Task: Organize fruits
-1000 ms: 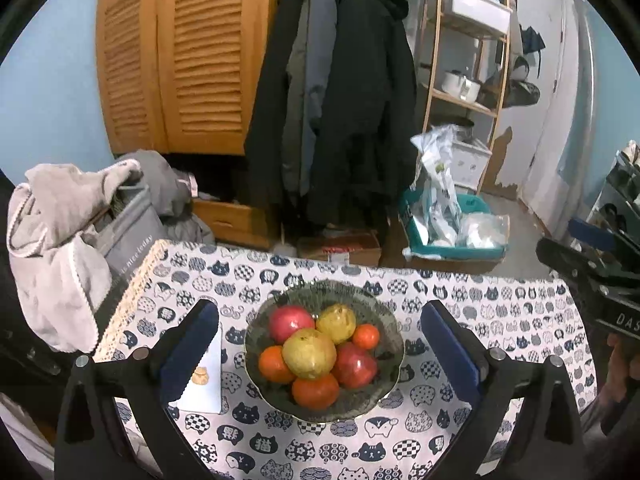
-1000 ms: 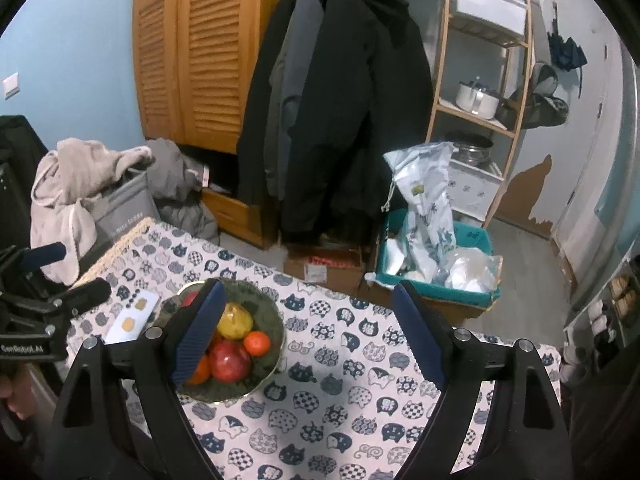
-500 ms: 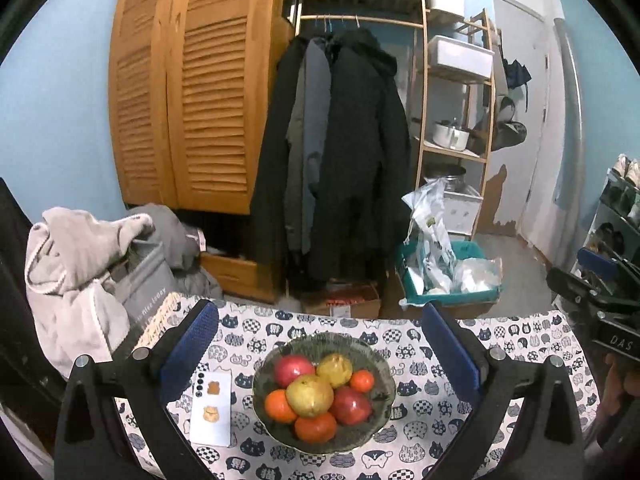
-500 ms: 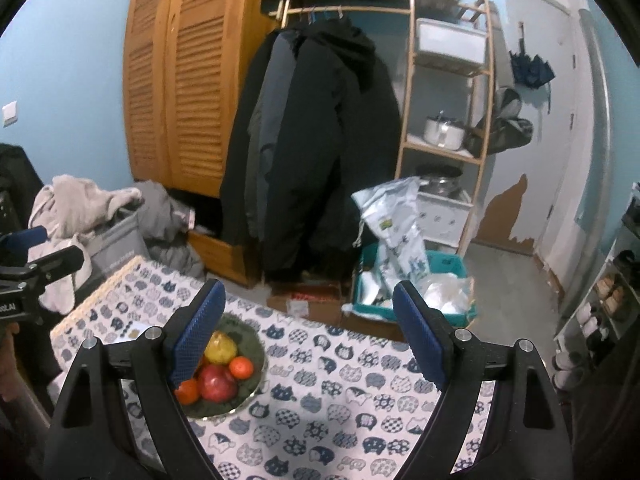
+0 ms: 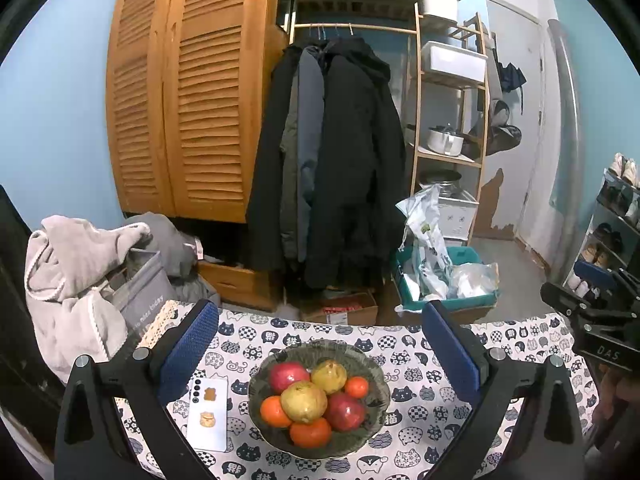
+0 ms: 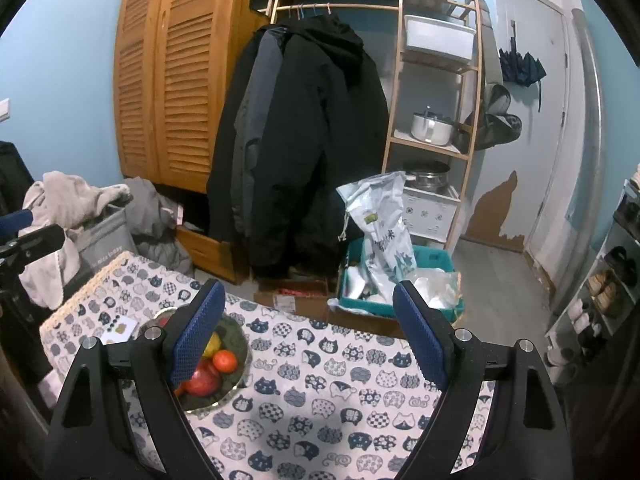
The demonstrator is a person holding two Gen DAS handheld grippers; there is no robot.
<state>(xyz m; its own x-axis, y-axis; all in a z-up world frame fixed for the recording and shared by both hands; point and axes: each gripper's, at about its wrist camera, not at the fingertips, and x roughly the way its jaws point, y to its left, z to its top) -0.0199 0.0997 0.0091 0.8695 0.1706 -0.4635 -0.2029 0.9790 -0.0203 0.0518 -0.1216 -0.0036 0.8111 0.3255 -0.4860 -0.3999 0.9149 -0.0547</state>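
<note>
Left wrist view: we note both claws, left claw [image 5: 318,354] and right claw [image 6: 306,334], have drawn back and risen, spread wide and empty, leaving the fruits [image 5: 314,400] piled in the bowl [image 5: 376,374] mid-worktop, suggesting completion.

Place: home, lived-in room
Evidence: coats on rail [image 5: 332,152]; louvred wardrobe [image 5: 180,92]; shoe rack [image 5: 612,220]; cat-print tablecloth [image 6: 320,364]

Glossy dark glass bowl [image 5: 372,372], printed cloth tablecloth [image 5: 420,420], slatted varnished wood wardrobe [image 5: 192,92], smooth shiny fruit [image 5: 304,400]
</note>
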